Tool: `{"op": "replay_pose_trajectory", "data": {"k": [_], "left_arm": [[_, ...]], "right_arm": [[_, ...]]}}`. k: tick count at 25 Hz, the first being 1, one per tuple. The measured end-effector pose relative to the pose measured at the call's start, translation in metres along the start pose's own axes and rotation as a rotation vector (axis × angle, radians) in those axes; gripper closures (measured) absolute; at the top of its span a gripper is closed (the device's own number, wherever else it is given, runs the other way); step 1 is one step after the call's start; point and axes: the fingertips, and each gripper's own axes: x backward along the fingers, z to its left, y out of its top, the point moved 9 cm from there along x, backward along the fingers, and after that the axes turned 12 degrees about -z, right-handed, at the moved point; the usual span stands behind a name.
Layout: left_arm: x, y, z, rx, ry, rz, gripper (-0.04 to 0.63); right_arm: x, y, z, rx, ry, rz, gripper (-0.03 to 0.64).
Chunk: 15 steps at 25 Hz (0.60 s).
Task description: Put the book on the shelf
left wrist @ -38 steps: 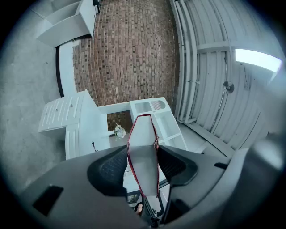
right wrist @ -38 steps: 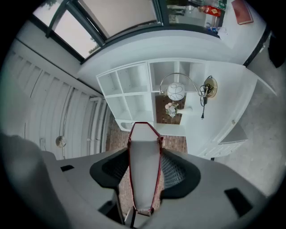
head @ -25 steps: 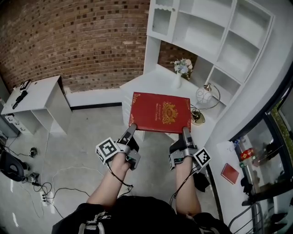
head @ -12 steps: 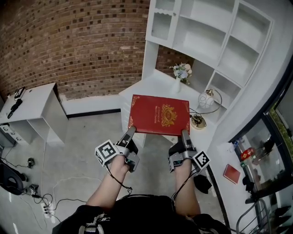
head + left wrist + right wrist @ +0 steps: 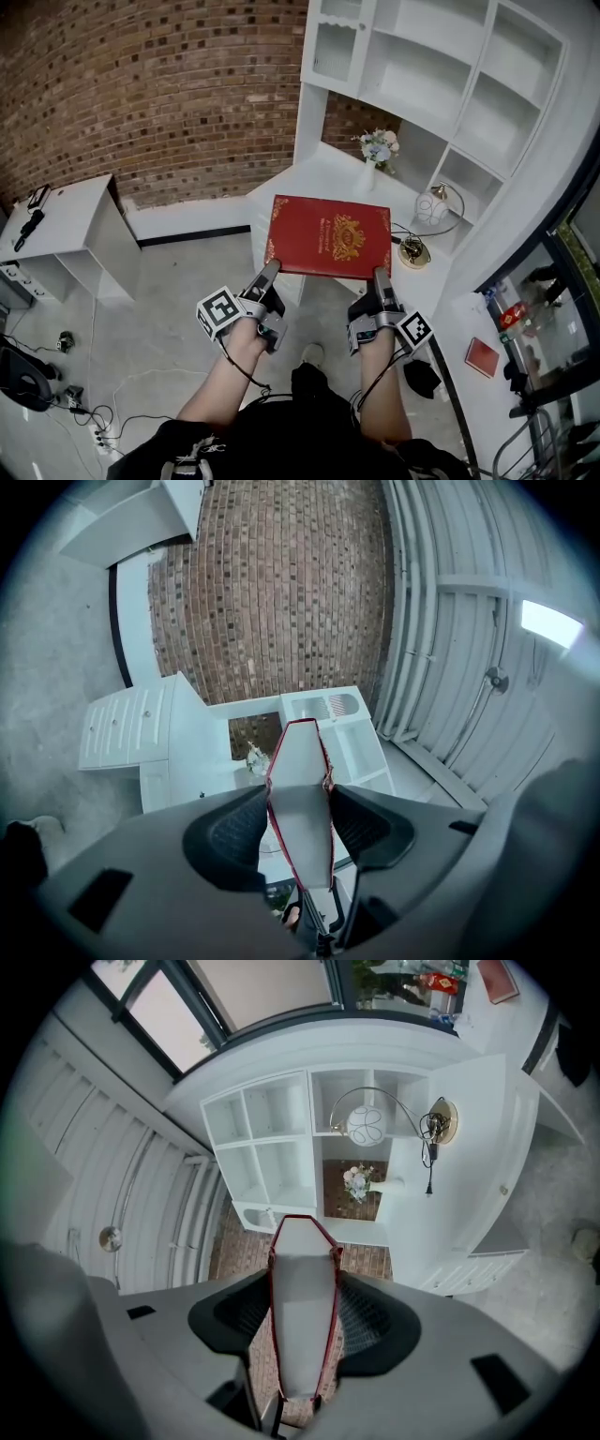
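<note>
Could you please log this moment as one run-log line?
left gripper: shut on red book | right gripper: shut on red book | book: flat, before shelf unit | shelved: no

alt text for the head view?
Seen from above, a person holds a red book cover up by its near edge, left gripper and right gripper each clamped on it, facing a white desk. Behind stand white shelves, a flower vase and a brick wall.
</note>
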Motion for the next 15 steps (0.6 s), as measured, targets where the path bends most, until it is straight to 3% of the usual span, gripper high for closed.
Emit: {"op": "replay_pose_trajectory", "data": {"k": [7, 15], "left_arm": [[-0.061, 0.007, 0.021, -0.001, -0.035, 0.012, 0.367], [-0.165, 0.014, 0.051, -0.018, 0.018, 0.022, 0.367]], "right_arm": [[-0.058, 0.009, -0.030, -0.028, 0.005, -0.002, 0.377], [-0.158, 0.037, -0.055, -0.036, -0.003, -0.016, 0.377]]}}
